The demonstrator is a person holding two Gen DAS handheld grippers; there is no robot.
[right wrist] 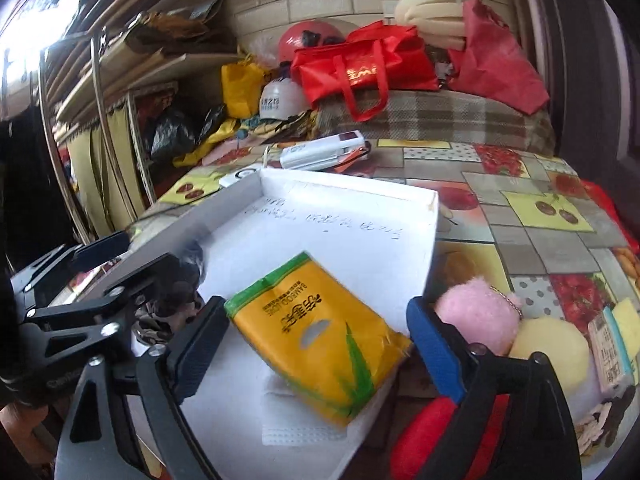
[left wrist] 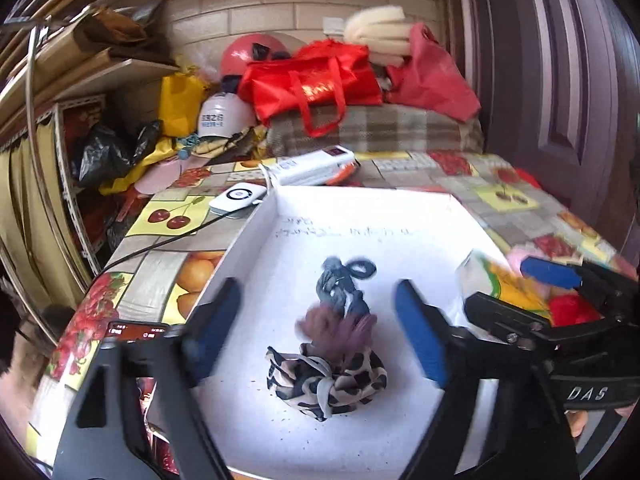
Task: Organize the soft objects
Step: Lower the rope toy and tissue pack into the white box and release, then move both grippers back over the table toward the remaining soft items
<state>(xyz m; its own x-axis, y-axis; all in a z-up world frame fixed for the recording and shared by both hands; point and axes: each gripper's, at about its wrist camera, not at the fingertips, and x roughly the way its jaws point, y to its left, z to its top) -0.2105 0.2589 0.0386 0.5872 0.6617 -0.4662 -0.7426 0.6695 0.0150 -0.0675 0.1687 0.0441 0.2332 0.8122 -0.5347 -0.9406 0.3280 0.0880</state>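
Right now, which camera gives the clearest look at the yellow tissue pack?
The right wrist view: the yellow tissue pack lies whole and fairly sharp between the open right tool, its printing readable. The left wrist view shows only a blurred yellow sliver behind that tool, at the white box edge.

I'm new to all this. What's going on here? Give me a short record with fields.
container: white box on fruit-print tablecloth
in box, left side: three fabric hair ties
in box, right side: yellow tissue pack, face mask under it
left gripper: open above hair ties
right gripper: open around tissue pack
outside box: pink plush, yellow ball
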